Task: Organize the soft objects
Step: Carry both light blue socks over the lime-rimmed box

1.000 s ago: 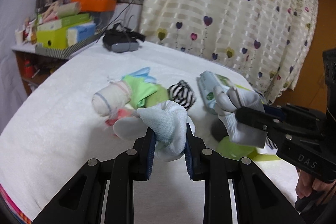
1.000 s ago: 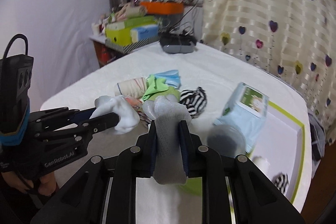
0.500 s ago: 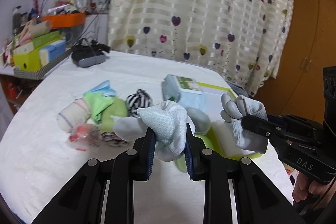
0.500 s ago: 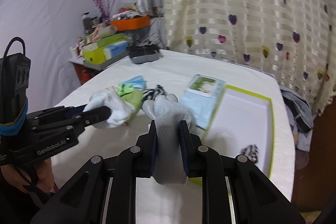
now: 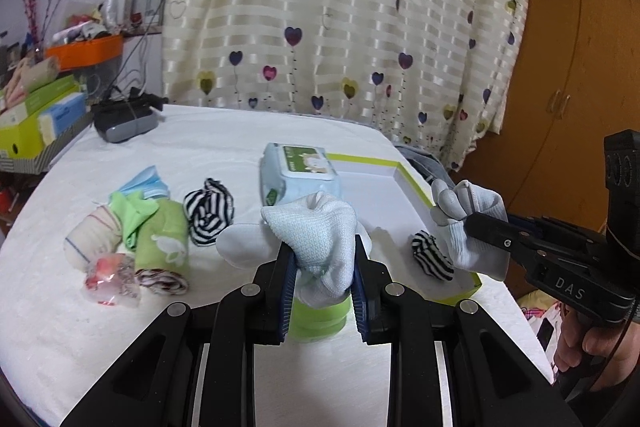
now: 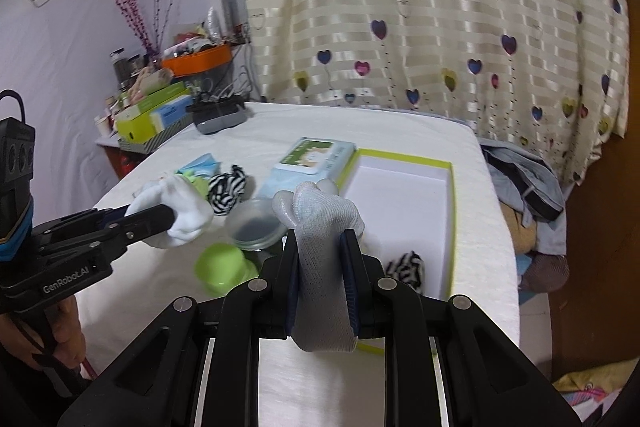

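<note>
Covering the whole desk (image 5: 200,155), a white cloth gives the soft things a clean bed; at its right end lies the green-rimmed box (image 6: 404,187), open-topped so items can drop in, one striped sock (image 5: 432,259) already in its near corner; left of it the unsorted heap waits beside a wipes pack (image 5: 298,171); the left tool (image 5: 322,267) is clenched on a pale blue sock (image 5: 316,227), the right tool (image 6: 322,267) on a grey sock (image 6: 320,227), both held up near the box's near edge, probably for dropping inside.
</note>
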A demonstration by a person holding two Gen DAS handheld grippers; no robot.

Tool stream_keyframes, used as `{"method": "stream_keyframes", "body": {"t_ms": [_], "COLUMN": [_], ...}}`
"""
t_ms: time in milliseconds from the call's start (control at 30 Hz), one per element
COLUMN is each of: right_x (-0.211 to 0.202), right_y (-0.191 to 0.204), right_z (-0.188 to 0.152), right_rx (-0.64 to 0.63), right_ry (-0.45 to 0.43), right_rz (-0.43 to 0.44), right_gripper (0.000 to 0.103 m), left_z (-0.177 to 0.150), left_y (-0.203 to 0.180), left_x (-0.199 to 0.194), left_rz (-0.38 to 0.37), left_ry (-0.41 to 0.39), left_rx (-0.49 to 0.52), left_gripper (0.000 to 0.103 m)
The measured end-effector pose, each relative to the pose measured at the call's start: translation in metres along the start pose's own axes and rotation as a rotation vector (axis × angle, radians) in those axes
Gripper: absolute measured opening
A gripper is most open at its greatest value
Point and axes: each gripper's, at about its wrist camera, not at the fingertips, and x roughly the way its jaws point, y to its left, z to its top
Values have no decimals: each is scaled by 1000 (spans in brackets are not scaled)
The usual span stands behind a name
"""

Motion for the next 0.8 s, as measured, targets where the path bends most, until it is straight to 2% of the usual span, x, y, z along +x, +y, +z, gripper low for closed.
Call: {"method": "stream_keyframes", "body": {"t_ms": [500,800], "right_x": [0,18], "right_y": [-36,-52], "right_z": [-8,-21], "right_rx": [73,111], "right_ry": [10,56], "right_rz": [-36,-31], "right_gripper": [20,20], "left_z": [3,4], "left_y": [-30,-46], "left_x": [19,33], "left_rz": [-42,-61], "left_ry": [29,54], "left_rx": [52,78], "left_gripper": [24,24]}}
